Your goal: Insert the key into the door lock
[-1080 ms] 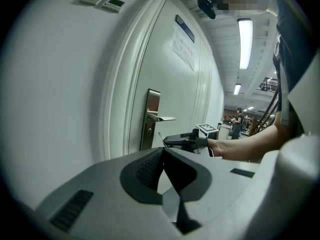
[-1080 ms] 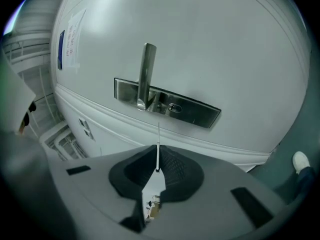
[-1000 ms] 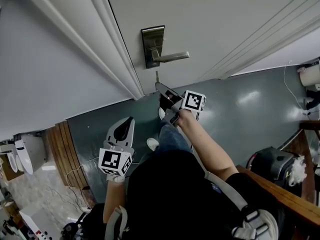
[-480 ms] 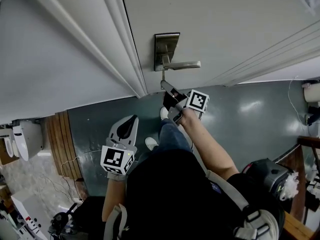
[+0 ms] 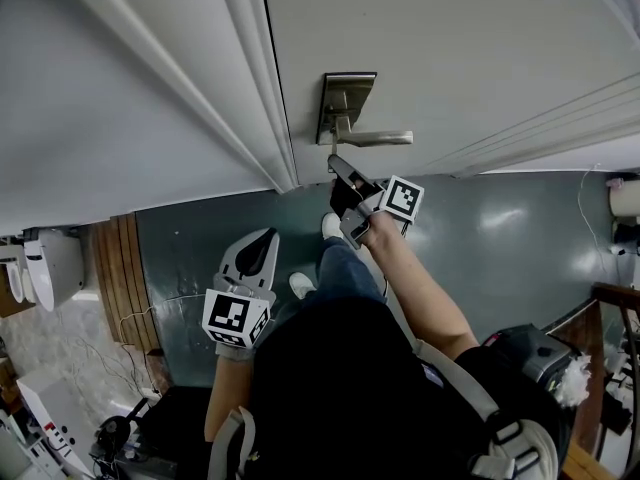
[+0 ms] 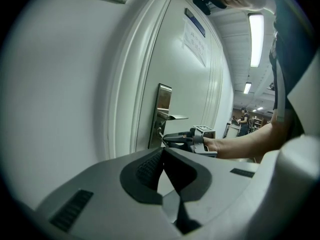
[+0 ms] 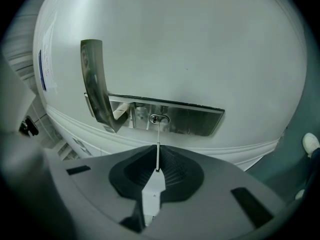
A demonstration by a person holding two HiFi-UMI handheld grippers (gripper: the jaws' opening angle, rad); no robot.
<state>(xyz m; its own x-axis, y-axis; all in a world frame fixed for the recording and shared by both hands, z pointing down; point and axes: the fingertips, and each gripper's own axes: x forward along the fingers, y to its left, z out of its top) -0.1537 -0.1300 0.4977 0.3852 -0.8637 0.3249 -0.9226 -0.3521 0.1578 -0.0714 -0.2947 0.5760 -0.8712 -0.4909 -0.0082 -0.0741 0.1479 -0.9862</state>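
A metal lock plate (image 5: 345,106) with a lever handle (image 5: 378,138) sits on the white door (image 5: 450,48). My right gripper (image 5: 338,165) is just under the lever, shut on a thin key (image 7: 158,149). In the right gripper view the key's blade runs straight up to the keyhole (image 7: 159,118) in the lock plate (image 7: 192,120), and its tip meets the slot. The lever handle (image 7: 96,84) hangs to the left there. My left gripper (image 5: 258,251) hangs low and away from the door, shut with nothing in it. In its own view the left gripper (image 6: 162,151) looks at the lock plate (image 6: 163,106) and the right gripper (image 6: 170,136).
The moulded white door frame (image 5: 250,88) and a plain wall (image 5: 90,138) lie left of the lock. Below is grey-green floor (image 5: 500,228) with the person's shoes (image 5: 300,286), wooden slats (image 5: 120,288) at left and a dark bag (image 5: 530,353) at right.
My right gripper has carried the key up and toward the door, from below the lock plate to the keyhole under the lever. The left gripper has stayed low and shut.
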